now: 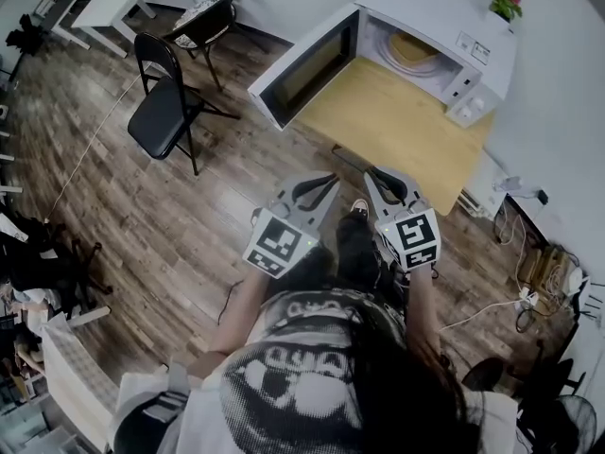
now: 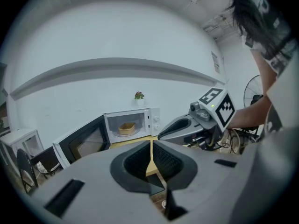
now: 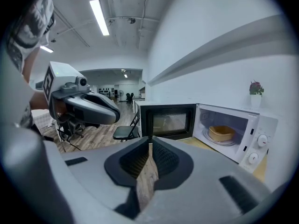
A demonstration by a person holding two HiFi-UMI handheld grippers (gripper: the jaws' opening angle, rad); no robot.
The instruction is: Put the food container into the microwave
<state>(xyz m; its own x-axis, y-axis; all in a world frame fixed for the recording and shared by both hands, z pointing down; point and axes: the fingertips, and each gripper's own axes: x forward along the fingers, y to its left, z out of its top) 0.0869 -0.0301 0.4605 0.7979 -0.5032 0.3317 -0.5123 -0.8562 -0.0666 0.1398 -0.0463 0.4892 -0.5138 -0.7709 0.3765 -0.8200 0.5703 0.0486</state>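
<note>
The food container (image 3: 222, 133), a round tan bowl, sits inside the open white microwave (image 3: 257, 146), and the left gripper (image 2: 152, 144) and right gripper (image 3: 150, 147) are both closed on nothing.

The microwave (image 1: 444, 8) is white, with two knobs on the panel at its right. It stands on a light wooden tabletop (image 1: 397, 121), ahead of the left gripper (image 1: 326, 183) and the right gripper (image 1: 376, 180) and well apart from both. Its dark-windowed door (image 1: 307, 64) is swung wide open on the left-hand hinge, straight ahead of the right gripper's jaws. The food container (image 1: 414, 47) is a shallow tan tub, upright on the glass turntable inside the lit cavity, ahead and a little left of the left gripper, ahead and right of the right gripper.
</note>
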